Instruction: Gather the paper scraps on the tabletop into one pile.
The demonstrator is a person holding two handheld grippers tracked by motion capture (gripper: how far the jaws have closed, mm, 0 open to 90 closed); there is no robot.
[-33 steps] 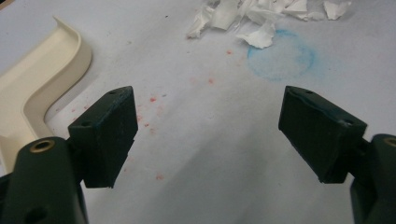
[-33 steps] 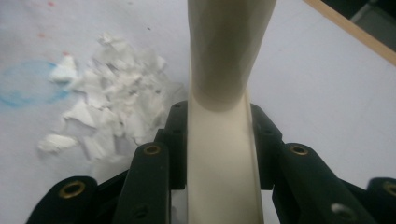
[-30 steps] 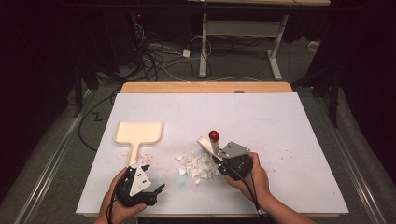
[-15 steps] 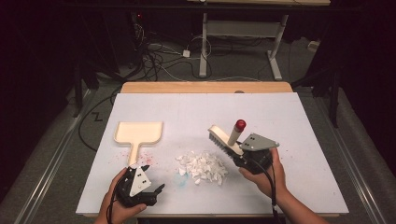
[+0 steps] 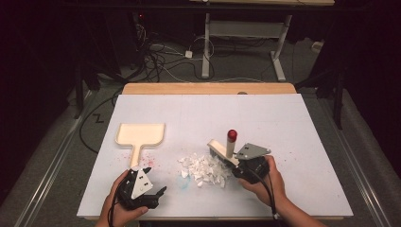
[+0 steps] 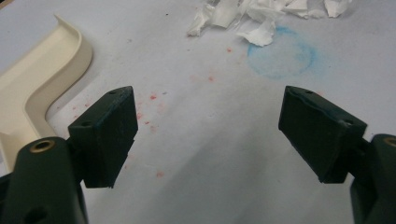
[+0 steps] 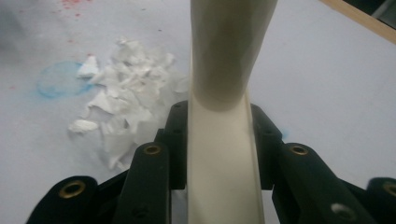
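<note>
A cream hand brush (image 5: 221, 150) with a red-tipped handle (image 5: 231, 135) stands tilted at the right edge of a pile of torn white paper scraps (image 5: 203, 168). My right gripper (image 5: 242, 166) is shut on the brush, whose cream handle (image 7: 223, 93) rises between the jaws of the right gripper (image 7: 219, 144), with the paper scraps (image 7: 126, 102) to its left. A cream dustpan (image 5: 141, 134) lies flat to the left, its handle pointing at the left gripper (image 5: 153, 182). The left gripper (image 6: 210, 130) is open and holds nothing; the dustpan (image 6: 37, 93) is beside its left jaw and the scraps (image 6: 261, 18) lie ahead.
The white table sheet (image 5: 283, 123) has red specks near the dustpan handle and a blue smudge (image 6: 280, 56) by the pile. A wooden table edge (image 5: 208, 88) runs along the back. Cables and table legs (image 5: 205, 47) stand on the floor beyond.
The right gripper lifted the brush off the pile and swung it right, then came back down left to the pile's right edge. The left gripper stayed put.
</note>
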